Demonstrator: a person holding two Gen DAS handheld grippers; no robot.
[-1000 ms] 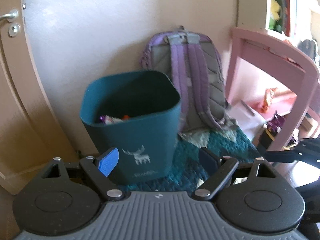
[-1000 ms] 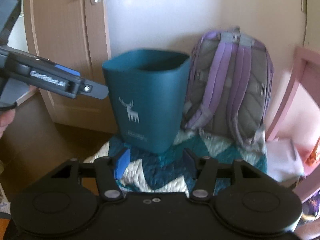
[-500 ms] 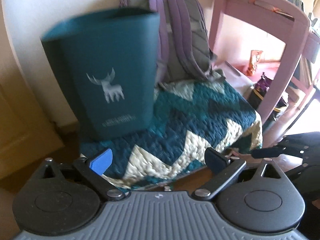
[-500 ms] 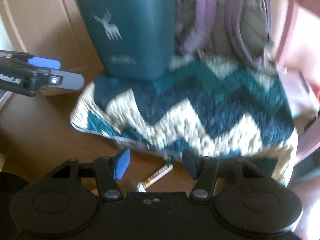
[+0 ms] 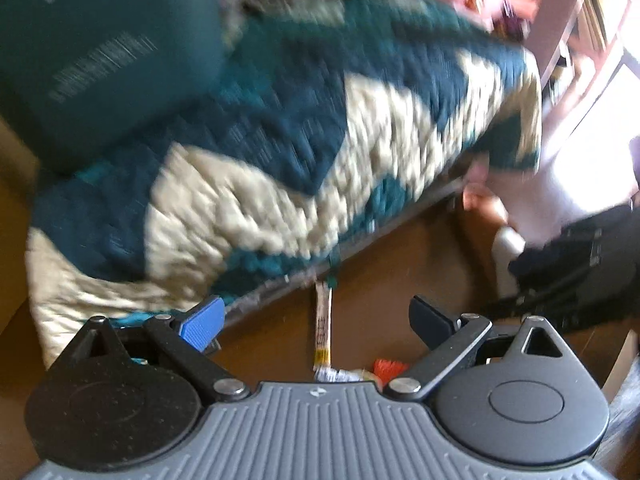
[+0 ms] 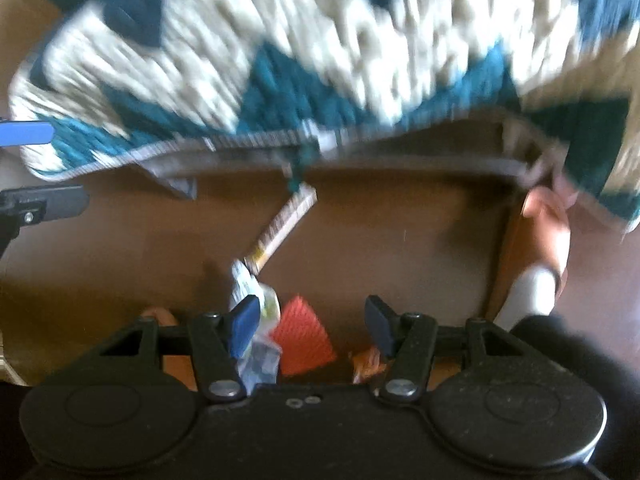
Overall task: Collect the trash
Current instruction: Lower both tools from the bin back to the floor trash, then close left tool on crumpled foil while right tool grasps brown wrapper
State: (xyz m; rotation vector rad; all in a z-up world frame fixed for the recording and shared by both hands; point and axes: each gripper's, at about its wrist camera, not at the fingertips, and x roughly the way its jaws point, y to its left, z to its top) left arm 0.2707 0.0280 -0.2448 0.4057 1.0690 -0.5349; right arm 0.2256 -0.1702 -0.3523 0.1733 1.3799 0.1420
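Both views are blurred. Trash lies on the brown floor in front of the rug: a long thin wrapper (image 6: 280, 228), a crumpled silvery wrapper (image 6: 256, 344) and an orange triangular piece (image 6: 302, 338). My right gripper (image 6: 312, 326) is open above the orange piece and holds nothing. My left gripper (image 5: 316, 322) is open and empty; the thin wrapper (image 5: 323, 322) lies between its fingers, and an orange scrap (image 5: 386, 367) shows near its body. The teal bin (image 5: 100, 48) stands on the rug at the upper left.
A teal and cream zigzag rug (image 5: 280, 140) covers the floor ahead. A foot in a brown slipper (image 6: 536, 240) stands at the right. A pink desk leg (image 5: 560, 40) is at the upper right. The left gripper's fingers (image 6: 24, 132) show at the left edge.
Both grippers have tilted down and dropped towards the floor. The bin and backpack have slid up out of view; the floor trash has come into view between the fingers.
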